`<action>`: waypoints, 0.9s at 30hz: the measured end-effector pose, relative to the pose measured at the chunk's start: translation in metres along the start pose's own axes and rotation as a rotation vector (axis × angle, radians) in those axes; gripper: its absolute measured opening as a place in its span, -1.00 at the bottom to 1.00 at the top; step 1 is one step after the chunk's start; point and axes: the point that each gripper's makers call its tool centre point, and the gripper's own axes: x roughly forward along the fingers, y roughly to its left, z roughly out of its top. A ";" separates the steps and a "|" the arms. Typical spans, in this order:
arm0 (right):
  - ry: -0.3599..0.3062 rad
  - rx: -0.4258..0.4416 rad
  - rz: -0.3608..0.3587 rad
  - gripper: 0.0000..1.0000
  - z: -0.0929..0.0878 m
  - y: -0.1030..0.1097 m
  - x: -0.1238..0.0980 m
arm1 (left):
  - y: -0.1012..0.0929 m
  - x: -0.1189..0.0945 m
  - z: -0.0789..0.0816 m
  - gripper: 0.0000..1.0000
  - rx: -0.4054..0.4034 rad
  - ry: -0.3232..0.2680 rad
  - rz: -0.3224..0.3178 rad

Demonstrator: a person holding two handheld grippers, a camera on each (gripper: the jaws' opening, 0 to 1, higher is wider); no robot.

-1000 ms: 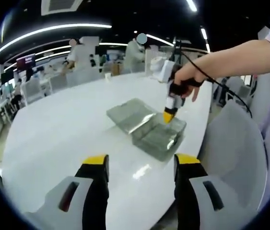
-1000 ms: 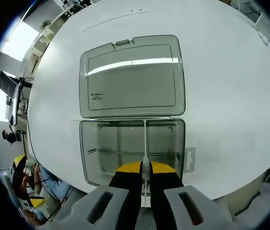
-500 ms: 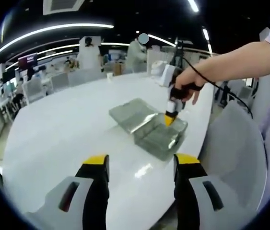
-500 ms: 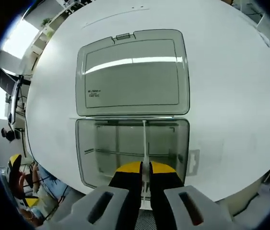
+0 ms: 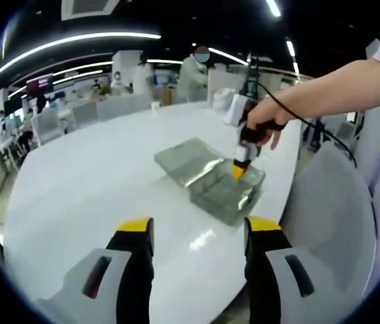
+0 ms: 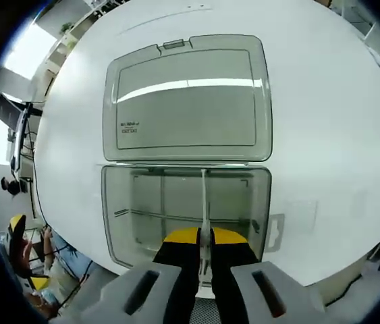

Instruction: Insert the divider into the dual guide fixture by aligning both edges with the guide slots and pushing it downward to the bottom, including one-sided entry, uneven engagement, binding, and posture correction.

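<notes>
My right hand-held gripper [image 6: 204, 237], grey with yellow tips, has its jaws pinched narrow on the thin translucent plastic divider [image 6: 204, 202], whose edge runs straight out from between the tips into the clear rectangular plastic box [image 6: 186, 209]. The divider stands upright, about midway across the box, crossing a thin rail that spans the box from side to side. I cannot tell whether its lower edge has reached the bottom. The box's hinged clear lid [image 6: 187, 98] lies flat open beyond it on the white rounded surface [image 6: 324, 135].

In the left gripper view, my left hand-held gripper [image 5: 198, 233] hangs with its jaws wide apart and nothing between them, well short of the box [image 5: 225, 191] and above the near edge of the surface [image 5: 95, 182]. From there I see my right hand [image 5: 264, 118] around the right hand-held gripper [image 5: 239, 170], which points down into the box, its yellow tip at the rim. The lid [image 5: 188, 158] lies just beside the box, on its far left side.
</notes>
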 end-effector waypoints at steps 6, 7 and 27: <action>0.002 -0.009 -0.002 -1.00 0.000 0.000 0.002 | 0.000 0.001 -0.001 0.04 0.001 0.002 -0.004; 0.002 -0.012 -0.004 -1.00 0.000 0.000 0.003 | 0.000 0.001 -0.001 0.04 0.001 0.001 -0.005; 0.010 -0.106 -0.022 -0.96 -0.004 0.004 0.008 | 0.008 -0.009 -0.002 0.01 -0.006 -0.001 0.032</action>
